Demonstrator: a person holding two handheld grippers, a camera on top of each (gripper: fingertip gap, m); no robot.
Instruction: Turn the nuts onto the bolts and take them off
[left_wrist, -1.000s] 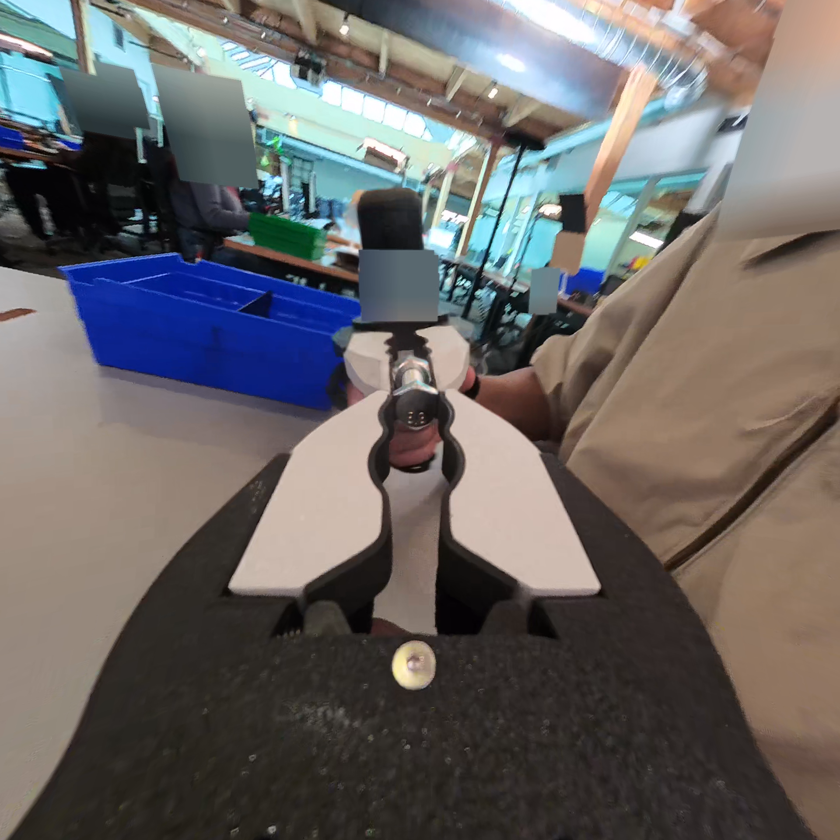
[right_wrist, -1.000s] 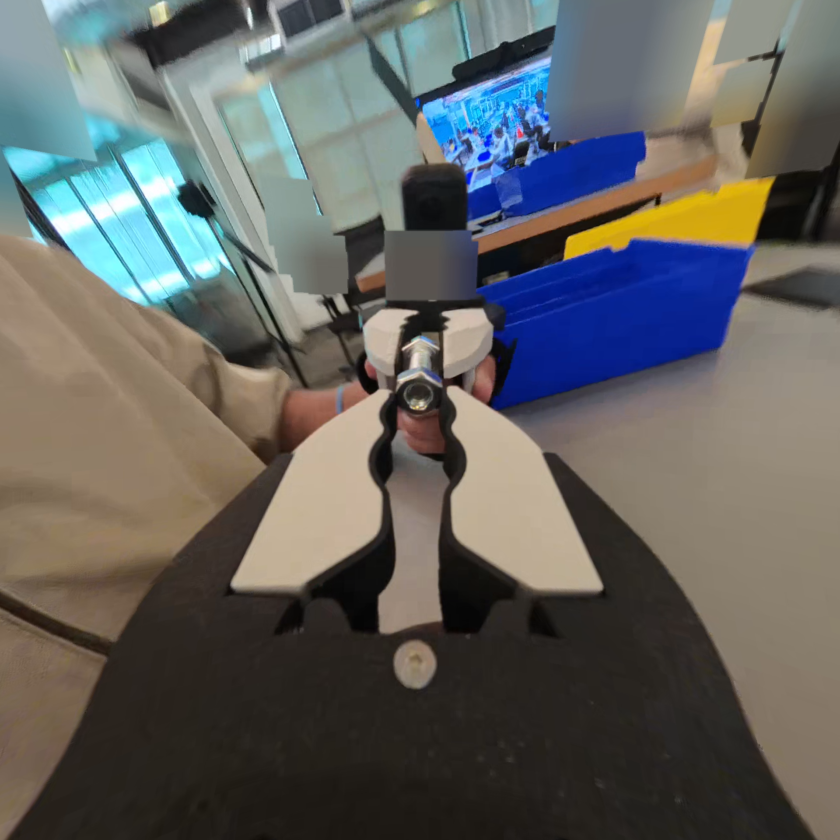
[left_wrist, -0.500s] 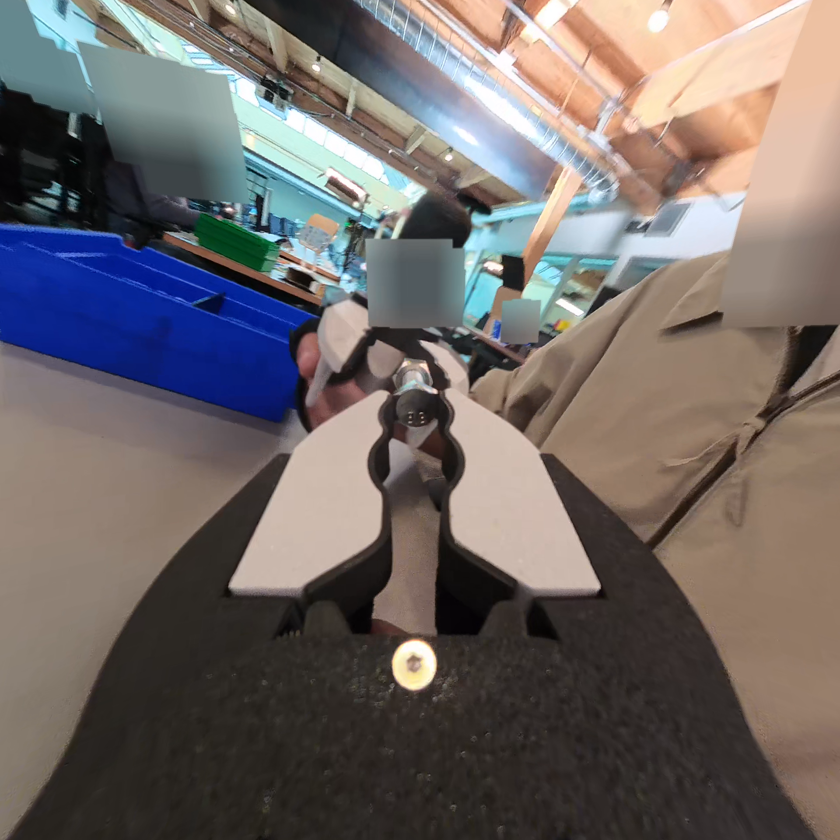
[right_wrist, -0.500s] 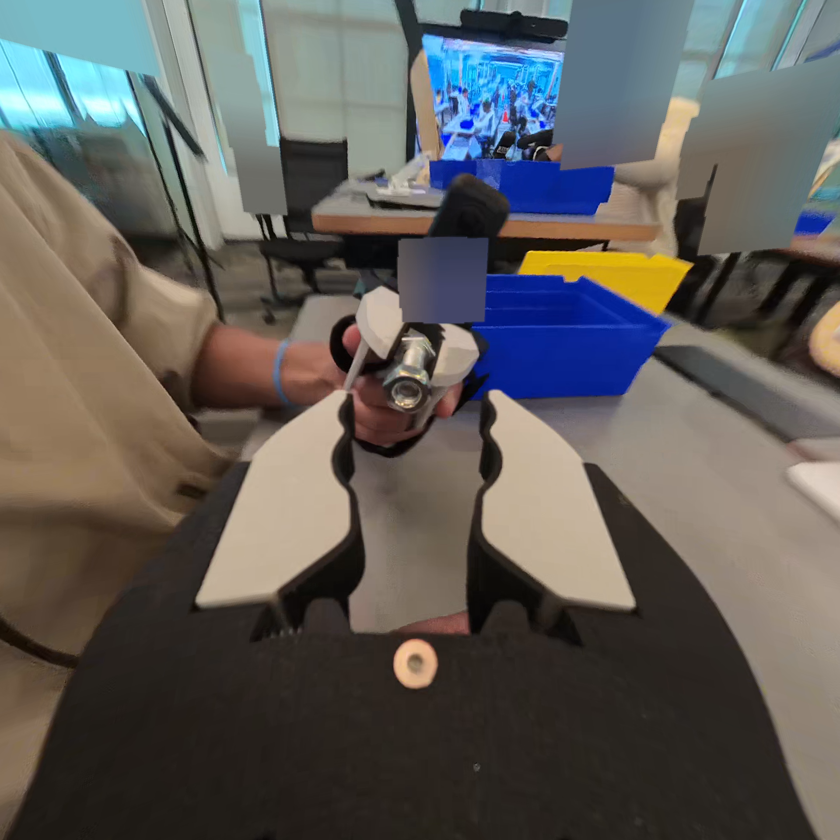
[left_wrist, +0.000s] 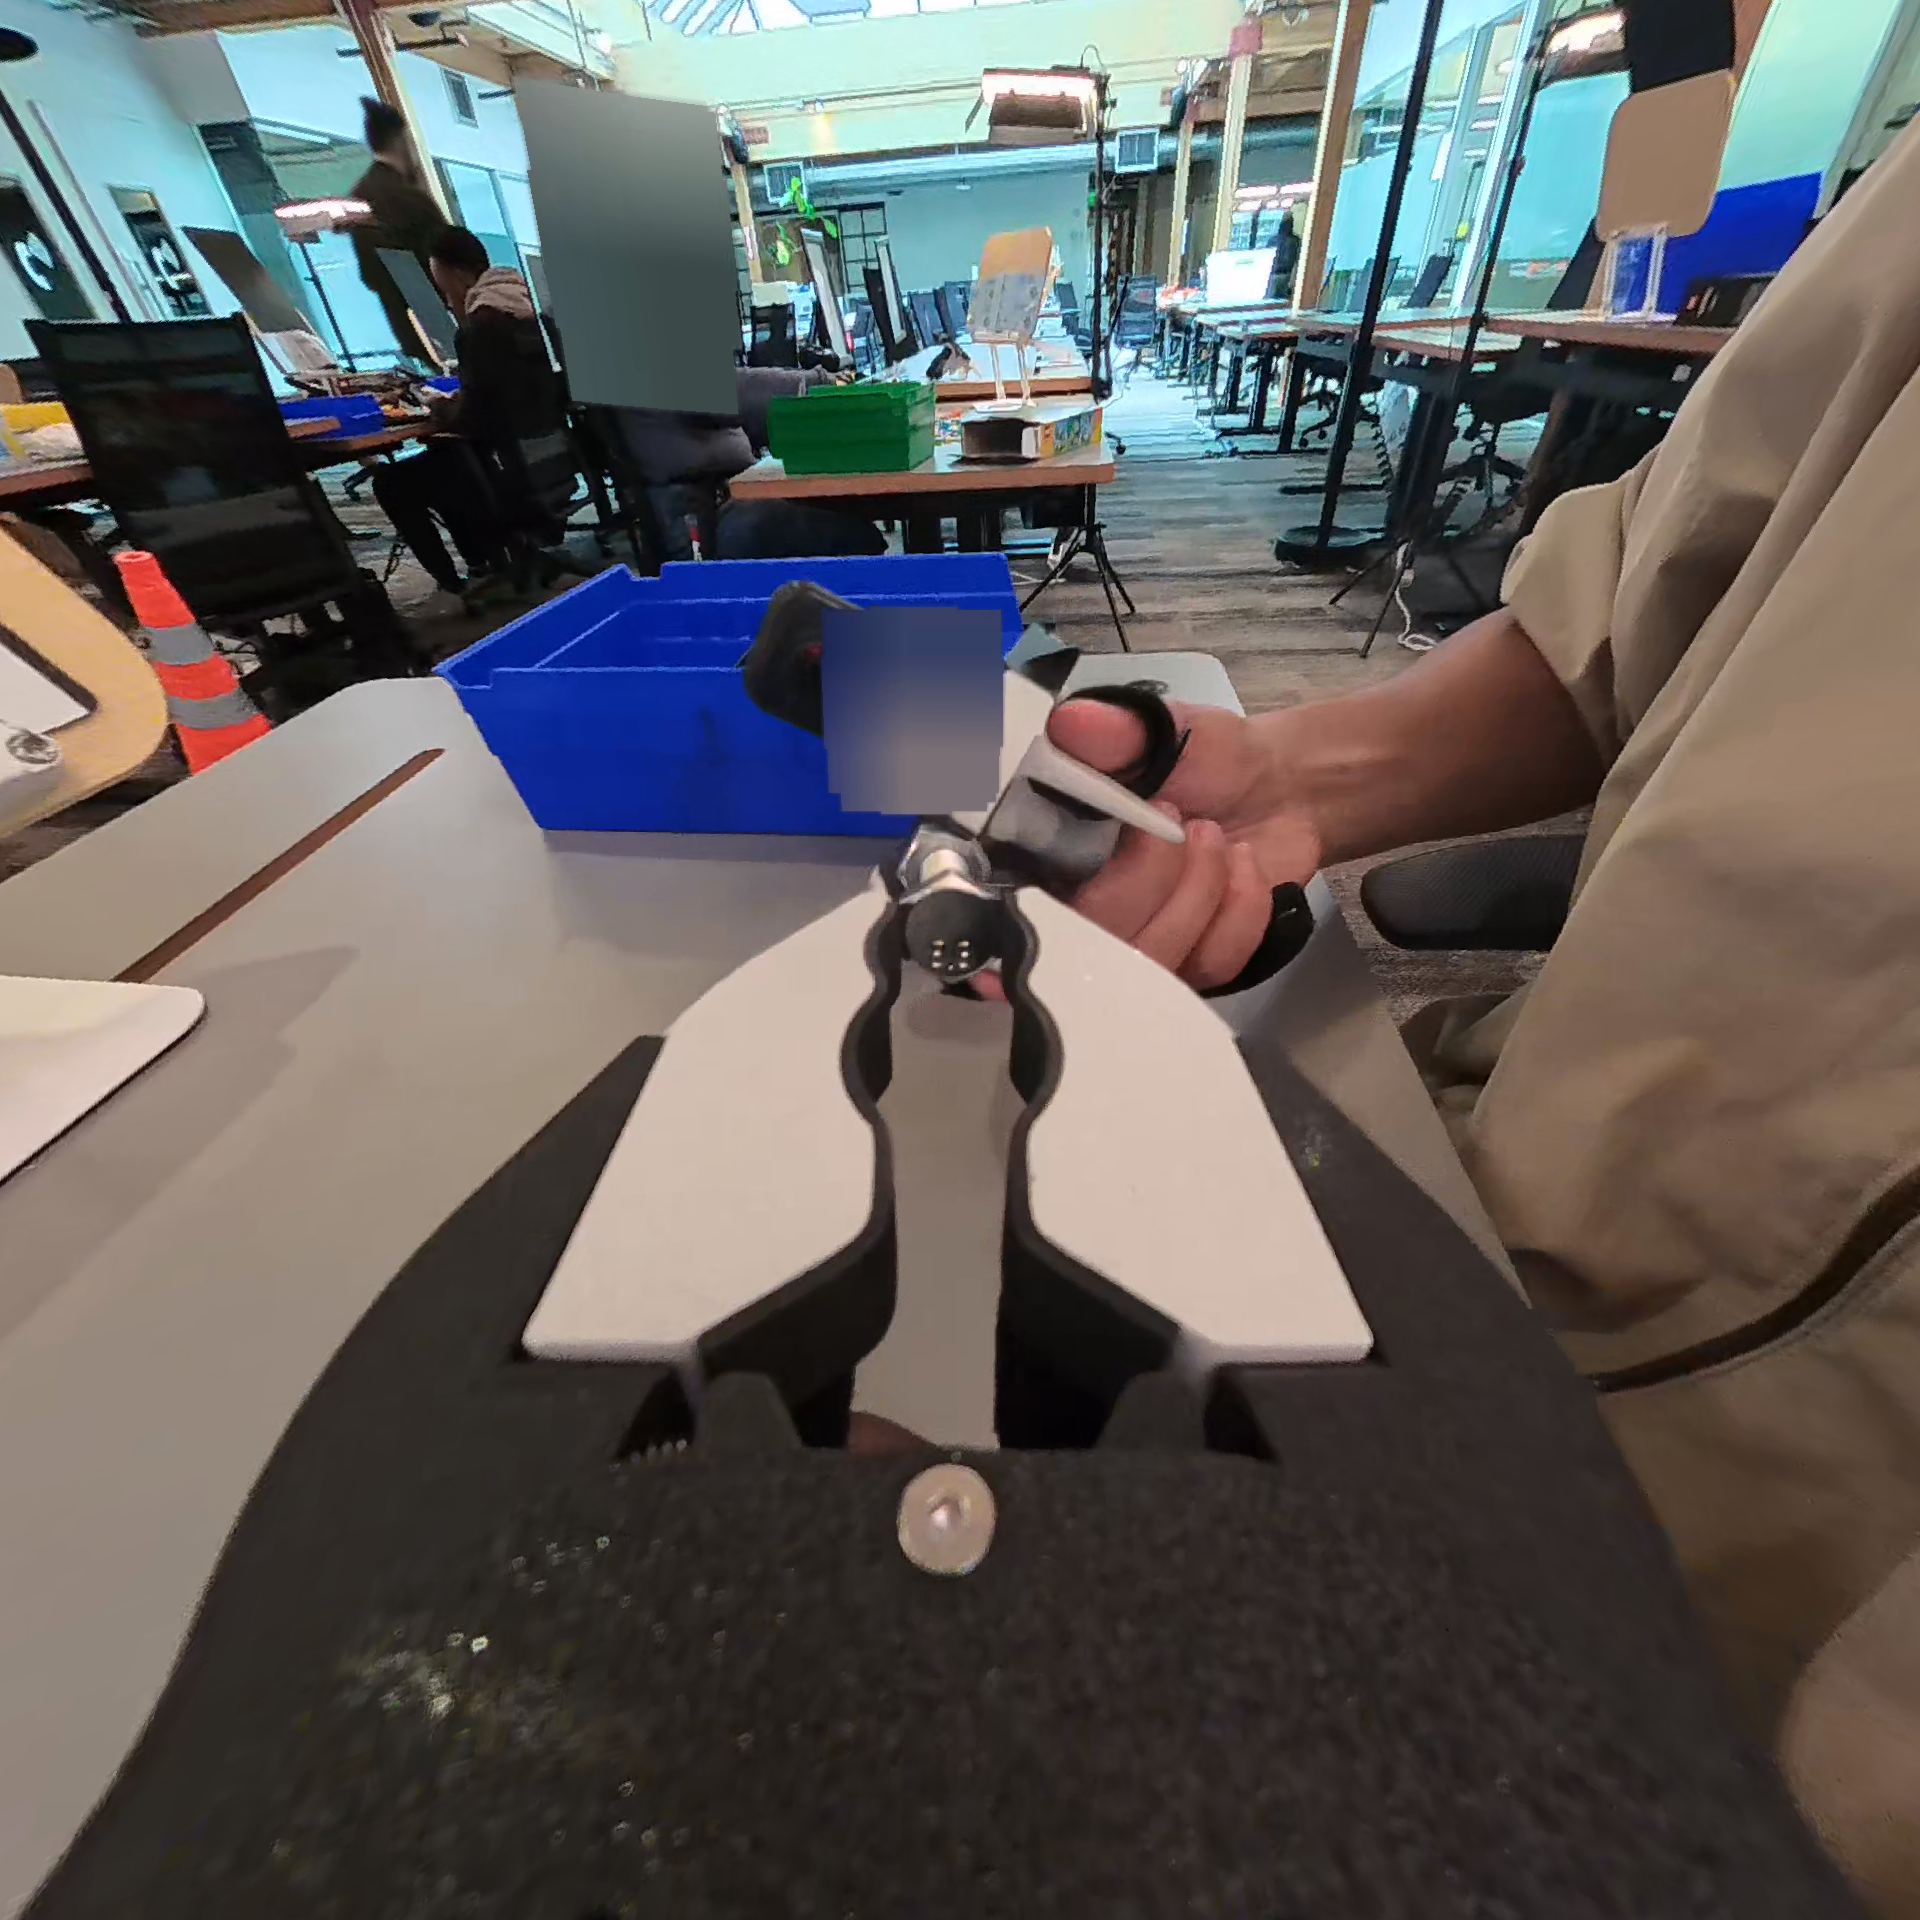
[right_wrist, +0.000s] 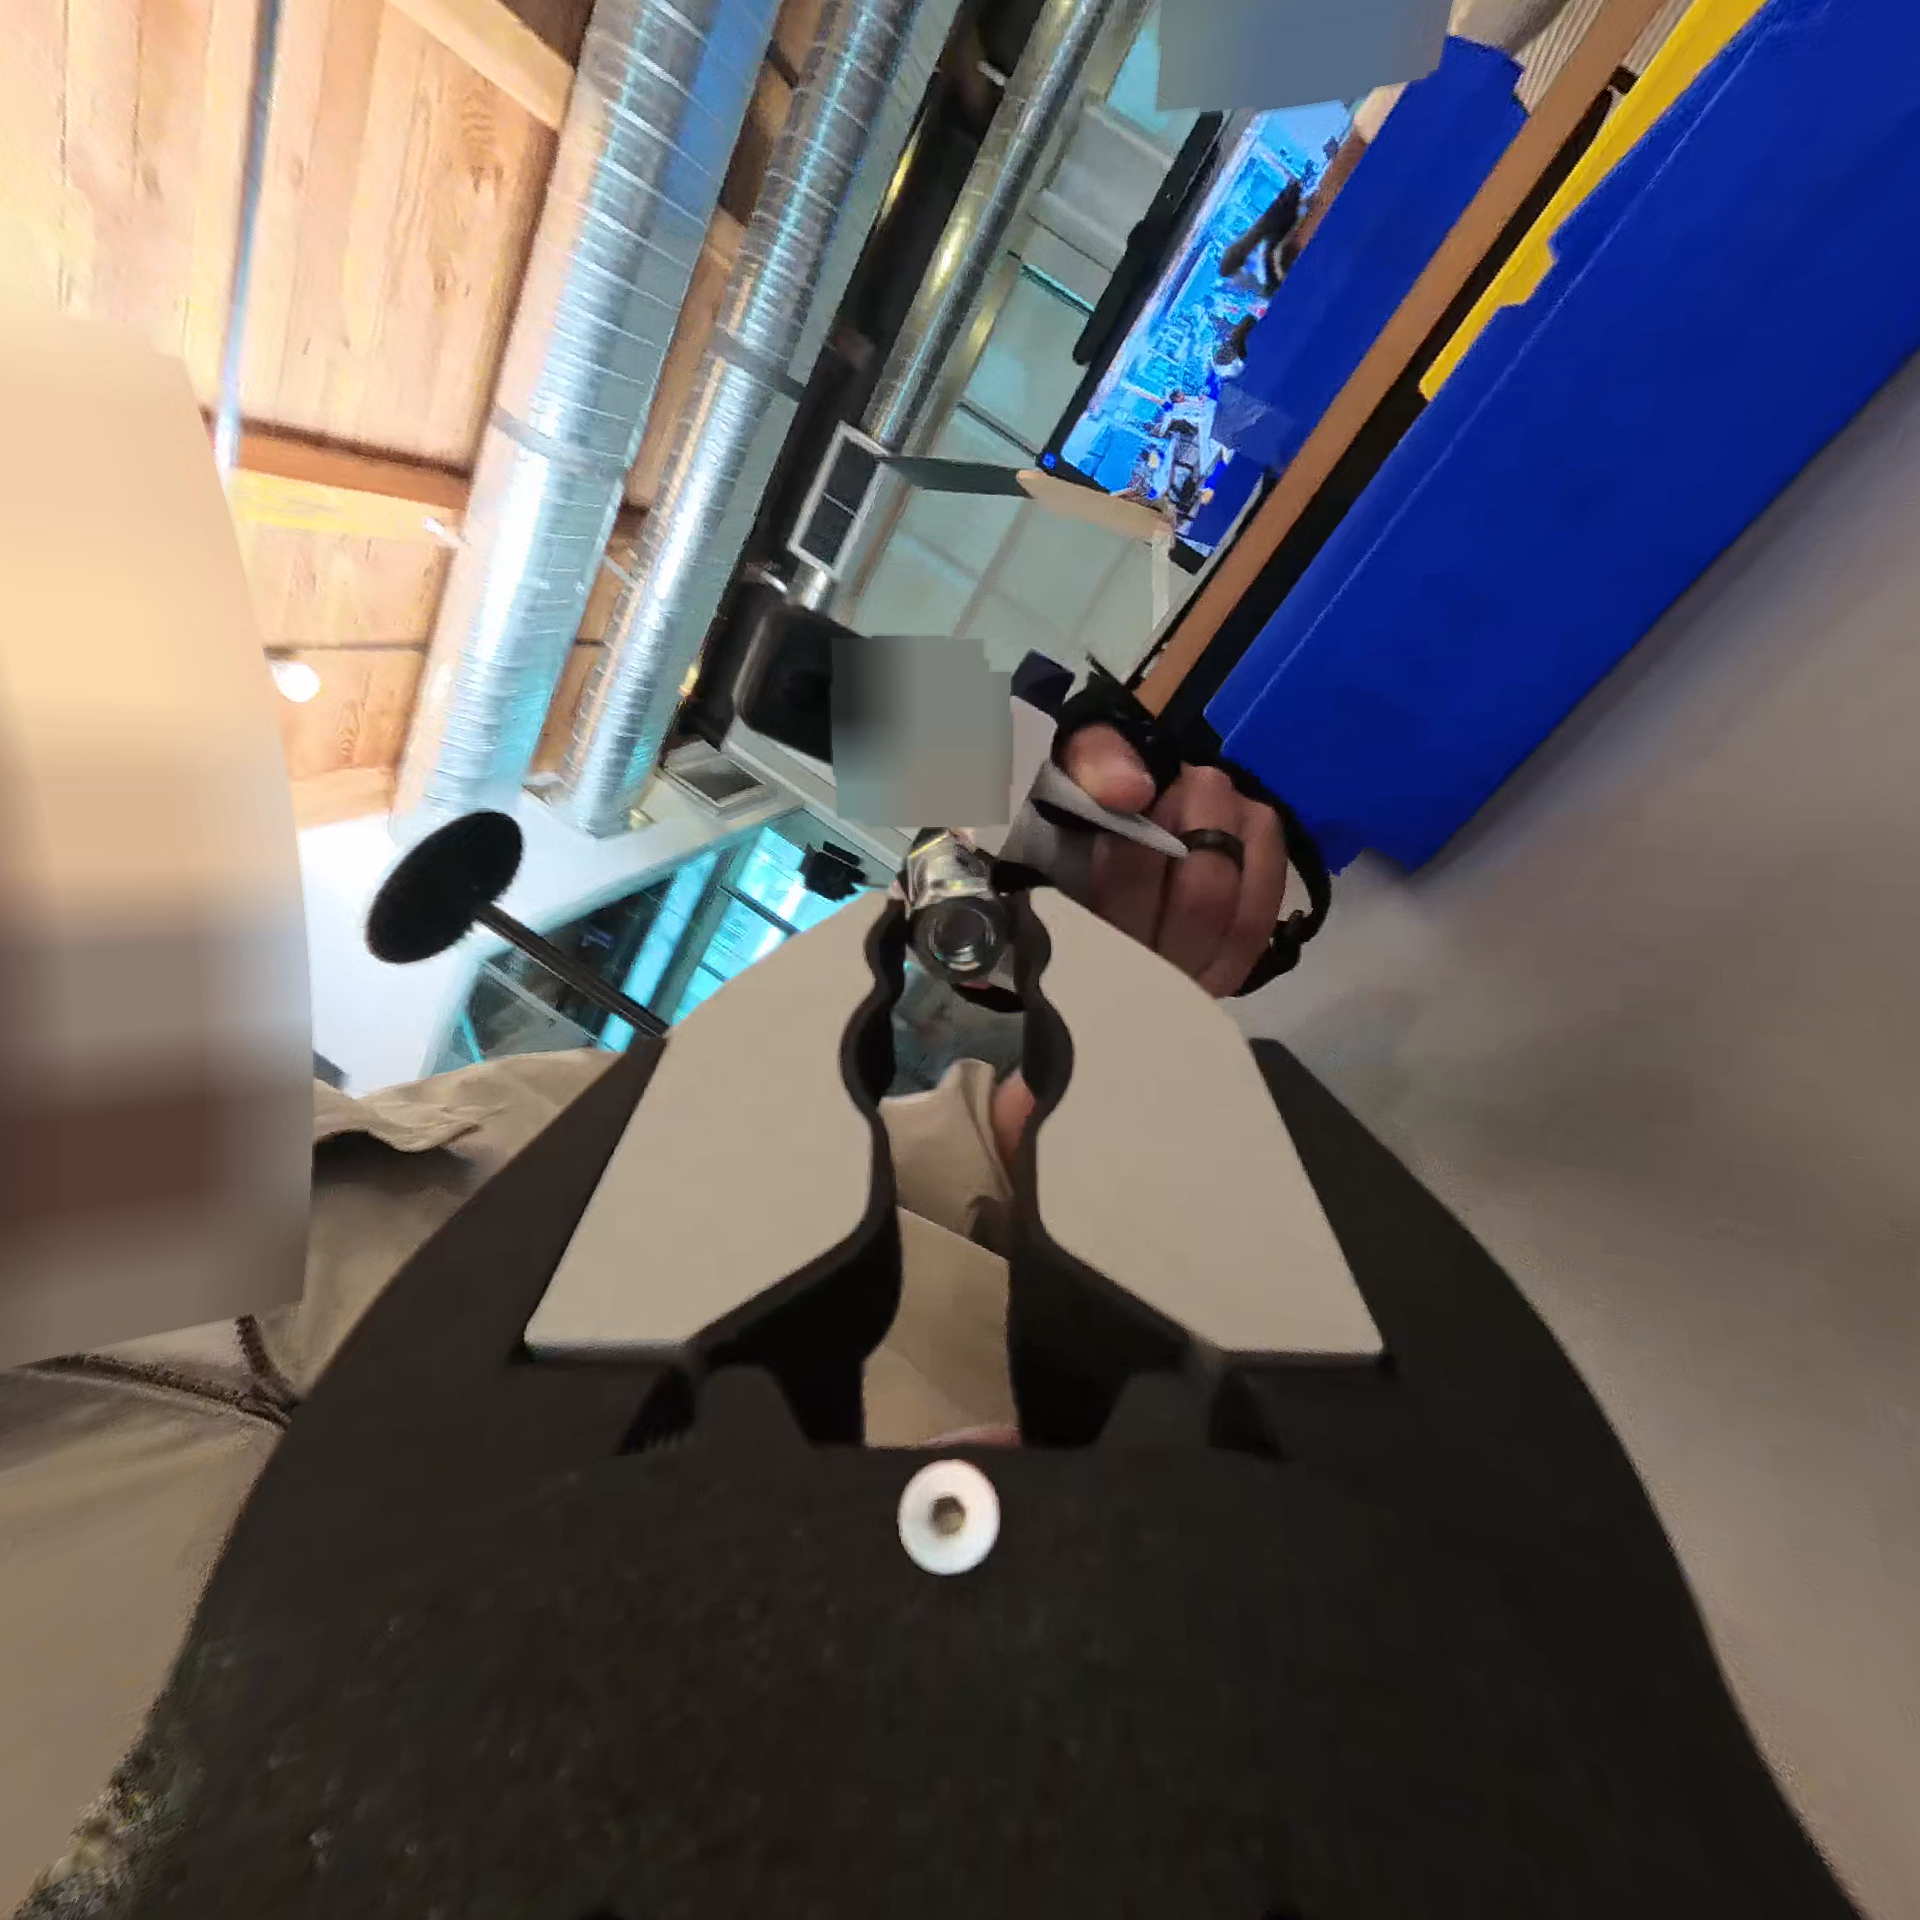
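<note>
We are pinching the bolt (left_wrist: 951, 940) head in the left gripper (left_wrist: 951, 951) to steady it above the surface (left_wrist: 436, 935), while the right gripper (right_wrist: 956, 935) is clamping the nut (right_wrist: 961, 932) for turning.

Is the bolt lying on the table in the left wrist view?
No, the bolt is held off the table between the left gripper fingers.

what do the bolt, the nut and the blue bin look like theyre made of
Bolt: metal, dark dull head with stamped marks. Nut: bright plated steel, judging by sharp glints on its hex faces. Blue bin: probably moulded plastic, uniform colour with a soft sheen.
</note>
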